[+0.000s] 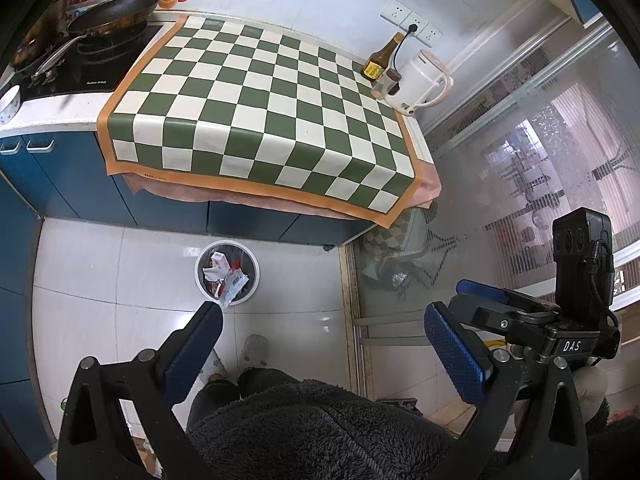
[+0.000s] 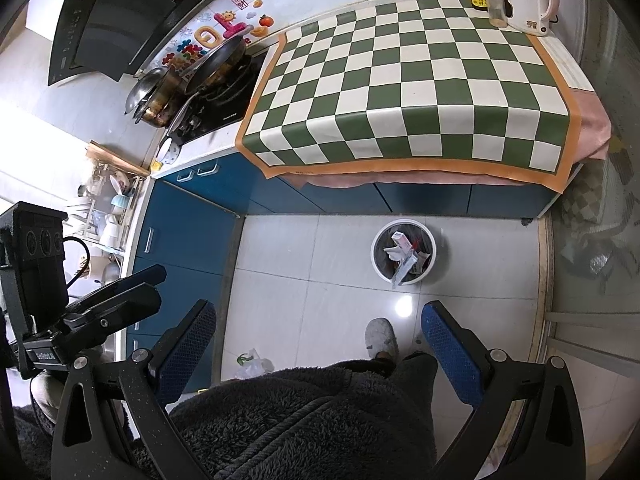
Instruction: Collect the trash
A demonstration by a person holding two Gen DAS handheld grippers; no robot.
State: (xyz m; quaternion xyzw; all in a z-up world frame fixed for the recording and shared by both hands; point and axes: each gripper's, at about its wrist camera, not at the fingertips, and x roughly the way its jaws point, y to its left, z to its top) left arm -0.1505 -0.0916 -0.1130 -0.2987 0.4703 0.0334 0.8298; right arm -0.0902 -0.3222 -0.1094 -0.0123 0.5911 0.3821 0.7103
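A round white trash bin [image 1: 227,273] stands on the tiled floor in front of the blue cabinets, with wrappers and paper trash [image 1: 226,276] in it. It also shows in the right wrist view [image 2: 403,252], with the trash [image 2: 405,254] inside. My left gripper [image 1: 324,344] is open and empty, held high above the floor, nearer than the bin. My right gripper [image 2: 318,340] is open and empty, also high above the floor. The right gripper shows at the right of the left wrist view [image 1: 476,300]. The left gripper shows at the left of the right wrist view [image 2: 148,284].
A green and white checkered cloth [image 1: 256,116] covers the counter. A sauce bottle [image 1: 380,58], a small jar [image 1: 386,84] and a white kettle [image 1: 422,82] stand at its far corner. A pan [image 1: 112,14] sits on the stove. A glass sliding door [image 1: 520,168] is at right. A small plastic bag [image 2: 252,364] lies on the floor.
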